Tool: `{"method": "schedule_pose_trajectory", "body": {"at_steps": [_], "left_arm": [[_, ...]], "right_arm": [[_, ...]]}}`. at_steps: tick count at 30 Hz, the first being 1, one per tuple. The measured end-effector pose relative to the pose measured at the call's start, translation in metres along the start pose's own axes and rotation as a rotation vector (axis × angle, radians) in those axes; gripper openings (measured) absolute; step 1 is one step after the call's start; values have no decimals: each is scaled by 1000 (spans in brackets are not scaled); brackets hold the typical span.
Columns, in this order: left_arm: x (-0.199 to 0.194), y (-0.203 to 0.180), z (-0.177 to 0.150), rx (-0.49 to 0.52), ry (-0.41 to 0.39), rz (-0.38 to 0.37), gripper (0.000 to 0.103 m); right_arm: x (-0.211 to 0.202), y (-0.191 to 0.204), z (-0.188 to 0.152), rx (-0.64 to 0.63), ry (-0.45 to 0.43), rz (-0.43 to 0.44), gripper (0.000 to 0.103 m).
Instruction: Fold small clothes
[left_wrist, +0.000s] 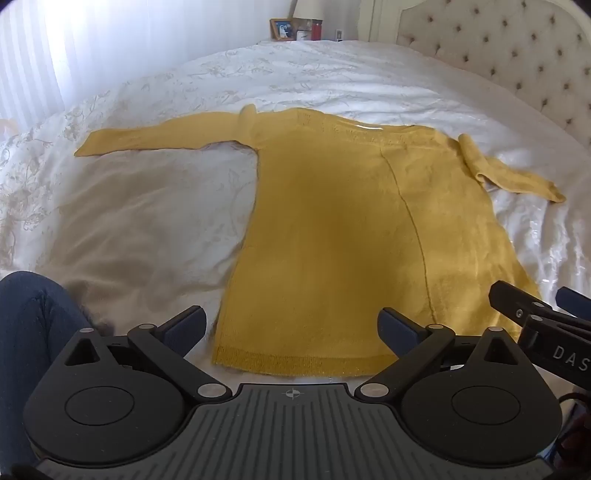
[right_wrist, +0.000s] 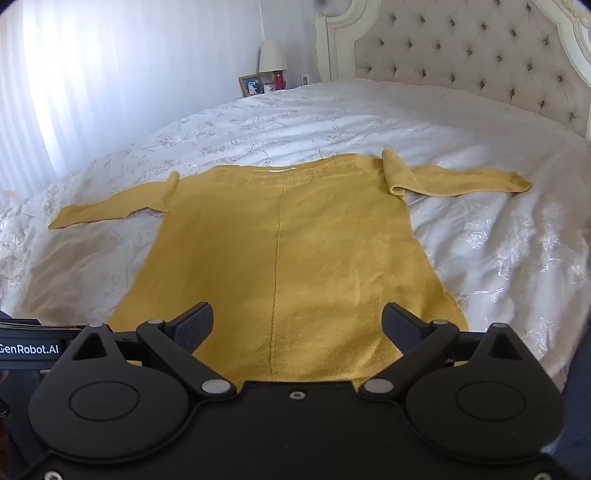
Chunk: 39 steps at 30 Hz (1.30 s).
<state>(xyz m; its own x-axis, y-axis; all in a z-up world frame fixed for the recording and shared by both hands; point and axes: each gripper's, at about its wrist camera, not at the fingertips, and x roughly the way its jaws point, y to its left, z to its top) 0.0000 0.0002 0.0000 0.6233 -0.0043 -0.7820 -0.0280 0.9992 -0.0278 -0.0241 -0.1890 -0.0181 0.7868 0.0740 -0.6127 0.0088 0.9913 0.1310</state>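
Just ahead of the left gripper (left_wrist: 291, 328), whose fingers are spread wide and hold nothing, the yellow sweater (left_wrist: 332, 236) lies flat on the white bedspread (left_wrist: 147, 221), hem nearest. The right gripper (right_wrist: 297, 326) is equally spread and hovers over the hem. Only the left view shows a dark-clad leg (left_wrist: 33, 325) beside the tool; the right view shows the lamp (right_wrist: 272, 57) whole.

The yellow sweater (right_wrist: 288, 236) lies flat on the white bedspread (right_wrist: 480, 236), with bare cover on both sides of its body and beyond both outspread sleeves. Nothing stands on the bed around it. The tufted headboard (right_wrist: 480, 62) walls off the far end, and a lamp (right_wrist: 272, 57) and photo frame (right_wrist: 250, 85) sit past the far edge.
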Motion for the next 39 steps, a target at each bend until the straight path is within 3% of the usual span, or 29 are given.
{"method": "schedule_pose_trajectory", "body": {"at_steps": [39], "left_arm": [[7, -1, -4, 16, 18, 10, 101]], "right_arm": [[8, 1, -7, 16, 15, 9, 98]]}}
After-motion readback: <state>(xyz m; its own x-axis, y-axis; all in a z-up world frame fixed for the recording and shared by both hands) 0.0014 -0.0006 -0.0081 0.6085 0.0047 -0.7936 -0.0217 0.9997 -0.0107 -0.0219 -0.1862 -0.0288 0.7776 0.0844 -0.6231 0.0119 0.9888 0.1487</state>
